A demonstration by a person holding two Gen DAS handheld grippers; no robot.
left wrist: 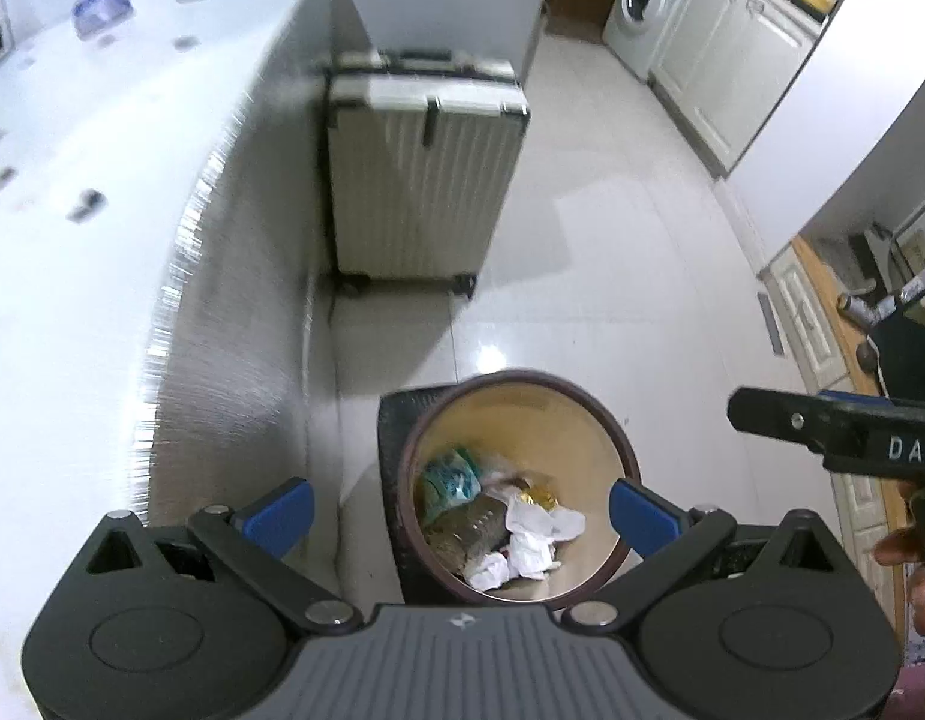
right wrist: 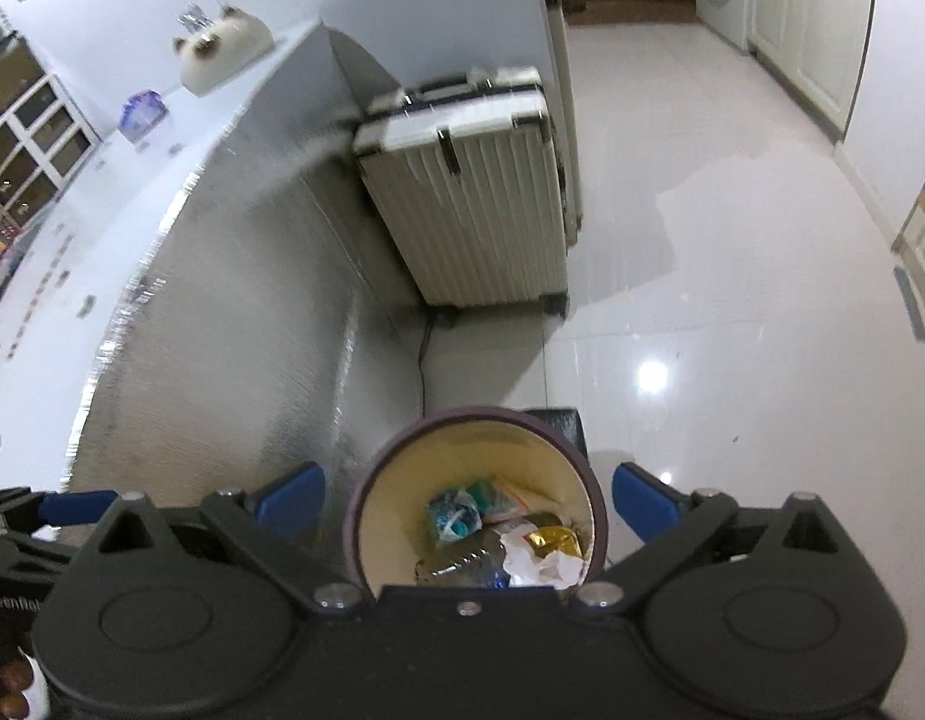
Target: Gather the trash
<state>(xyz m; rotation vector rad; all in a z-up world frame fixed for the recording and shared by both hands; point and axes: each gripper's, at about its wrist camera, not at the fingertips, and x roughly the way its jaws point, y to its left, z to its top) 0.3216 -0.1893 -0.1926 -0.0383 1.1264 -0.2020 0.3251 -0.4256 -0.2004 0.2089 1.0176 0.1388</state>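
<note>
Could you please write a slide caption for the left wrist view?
Open left gripper above a round bin holding crumpled paper and wrappers, suitcase behind.

Glossy white tile floor (left wrist: 612,276), round bin (left wrist: 582,396), upright ribbed suitcase (left wrist: 420,180)

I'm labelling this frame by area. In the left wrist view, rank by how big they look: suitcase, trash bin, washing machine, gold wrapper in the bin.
1. Suitcase
2. Trash bin; it sits nearer the camera, so its true size against the suitcase is unsure
3. Washing machine, far off
4. Gold wrapper
</note>
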